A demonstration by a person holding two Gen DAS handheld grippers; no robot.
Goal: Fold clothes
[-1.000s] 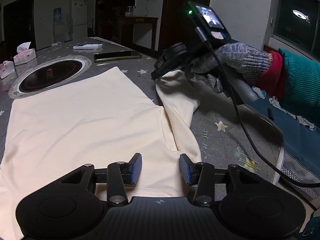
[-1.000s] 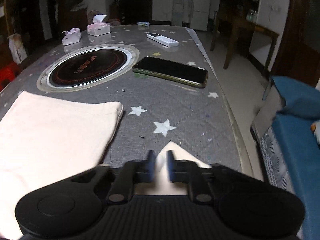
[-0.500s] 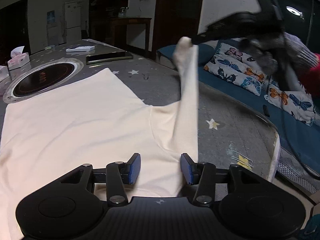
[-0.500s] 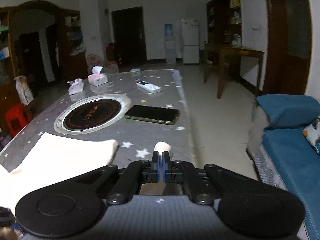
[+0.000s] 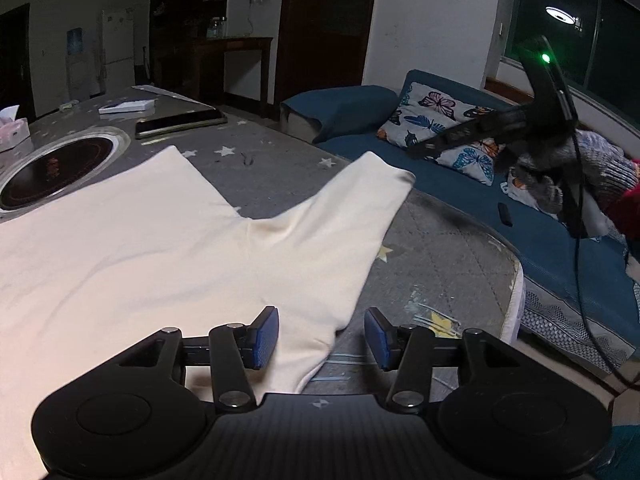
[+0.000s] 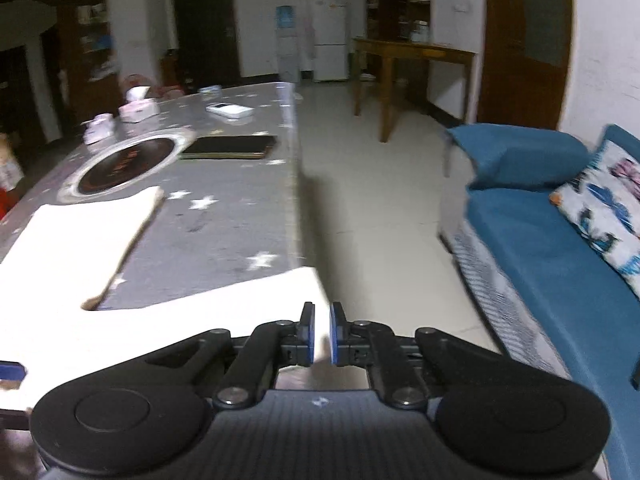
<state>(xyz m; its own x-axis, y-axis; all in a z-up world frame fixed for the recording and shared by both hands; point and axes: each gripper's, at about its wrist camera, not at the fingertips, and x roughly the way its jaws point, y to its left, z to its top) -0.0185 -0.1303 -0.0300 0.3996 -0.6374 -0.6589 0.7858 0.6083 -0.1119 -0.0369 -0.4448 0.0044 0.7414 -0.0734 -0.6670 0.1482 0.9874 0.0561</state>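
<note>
A cream shirt (image 5: 132,248) lies flat on the grey star-patterned table (image 5: 432,264). Its sleeve (image 5: 352,208) stretches out to the right toward the table edge. My left gripper (image 5: 320,336) is open low over the shirt's shoulder, the blue pads either side of the cloth. My right gripper (image 5: 416,152) hovers past the sleeve end, above the sofa side. In the right wrist view the right gripper (image 6: 322,336) has a narrow gap between its pads and the sleeve end (image 6: 256,300) lies below it, apparently released.
A black round hotplate (image 5: 52,168), a phone (image 5: 180,124), a white remote (image 5: 126,106) and tissue boxes (image 5: 14,132) sit on the far table. A blue sofa with butterfly cushions (image 5: 452,136) stands right of the table edge.
The right gripper lifted the sleeve, swung it out to the right and opened slightly; the sleeve now lies spread flat. The left gripper stayed over the shoulder.
</note>
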